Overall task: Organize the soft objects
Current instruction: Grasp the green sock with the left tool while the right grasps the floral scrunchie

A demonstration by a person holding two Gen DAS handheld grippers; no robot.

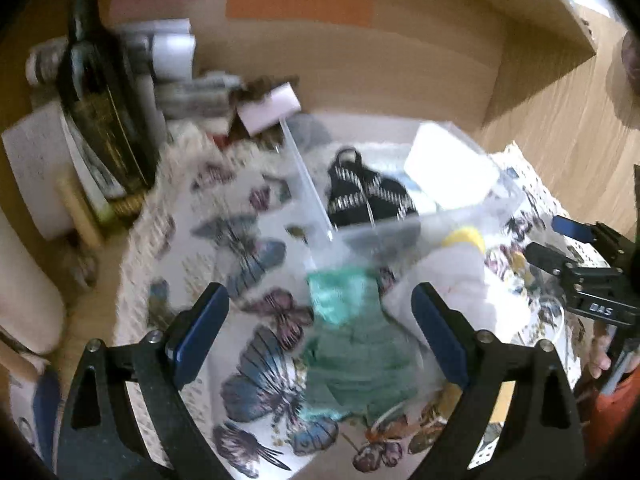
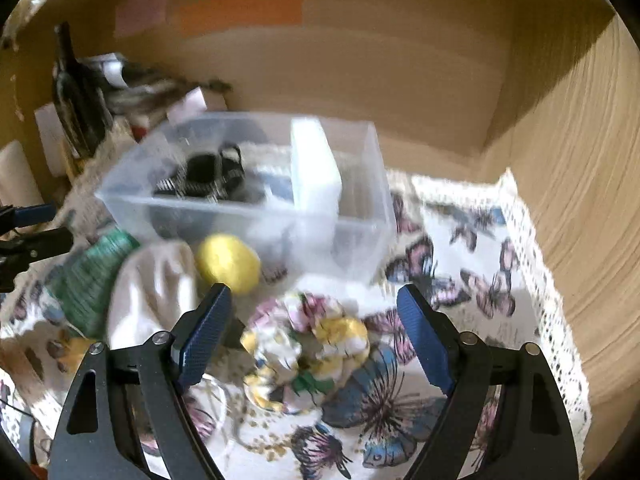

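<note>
Soft objects are partly sorted: a black strap [image 2: 208, 178] lies in the clear bin [image 2: 248, 216] mid-cloth, while green cloth [image 1: 352, 344], white cloth [image 2: 152, 288], yellow ball [image 2: 228, 262] and floral scrunchie [image 2: 308, 344] wait before it, left gripper [image 1: 320, 336] and right gripper [image 2: 314, 334] both wide open, empty.

Dark bottle [image 1: 105, 112] upright left of butterfly tablecloth [image 1: 256, 364]; white papers [image 1: 36, 168] beside bottle; orange patch [image 2: 240, 10] on backboard above.

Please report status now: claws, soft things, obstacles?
Both claws, left and right, open, empty. Floral cloth under right claw. Box behind; nothing blocks.
</note>
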